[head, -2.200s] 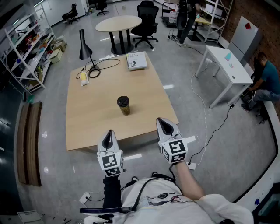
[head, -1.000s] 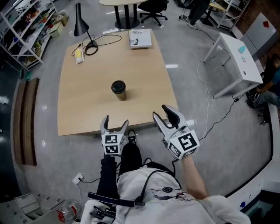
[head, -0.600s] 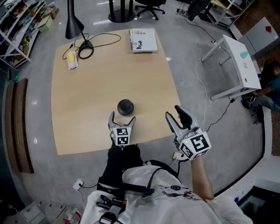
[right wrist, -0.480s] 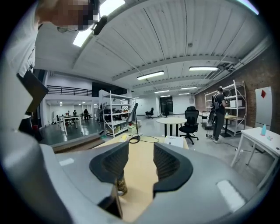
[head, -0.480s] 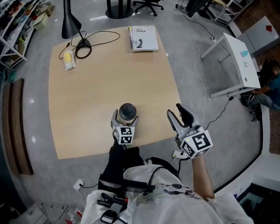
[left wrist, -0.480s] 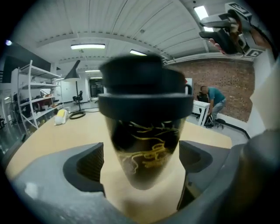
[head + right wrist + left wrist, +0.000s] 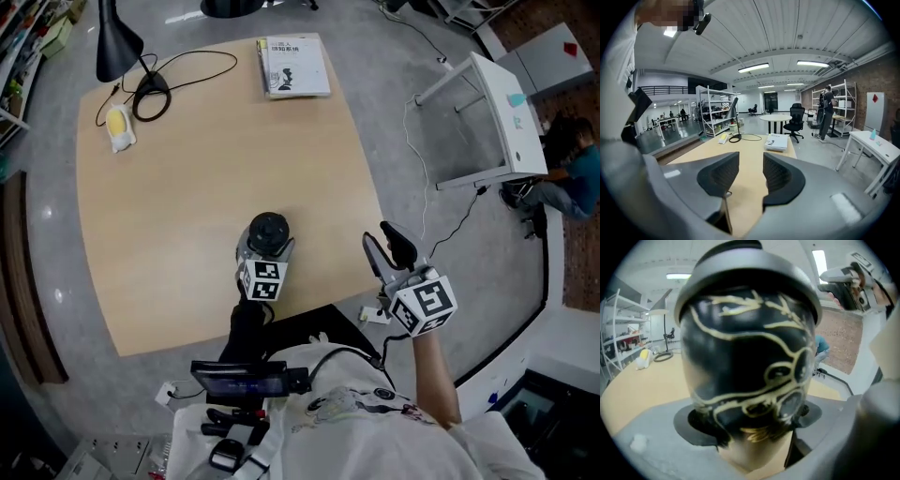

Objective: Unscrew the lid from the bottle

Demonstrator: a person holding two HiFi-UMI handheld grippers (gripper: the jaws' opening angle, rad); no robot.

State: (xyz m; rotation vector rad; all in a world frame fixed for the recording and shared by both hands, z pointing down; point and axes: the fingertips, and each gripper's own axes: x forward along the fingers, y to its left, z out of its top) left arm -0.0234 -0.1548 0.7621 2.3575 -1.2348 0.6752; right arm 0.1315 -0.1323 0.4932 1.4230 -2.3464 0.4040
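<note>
On table (image 7: 169, 187), left tool (image 7: 266, 247) closing round bottle (image 7: 268, 229)

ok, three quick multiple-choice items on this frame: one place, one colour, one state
1. Where is the bottle?
A. on the book
B. between the left gripper's jaws
C. on the floor

2. What colour is the lamp?
A. white
B. red
C. black

3. Where is the lid?
A. on the bottle
B. on the table
C. on the book

Answers:
1. B: the bottle fills the left gripper view, between its closing jaws.
2. C: the head view shows a black shade.
3. A: the lid caps the bottle in both views.
</note>
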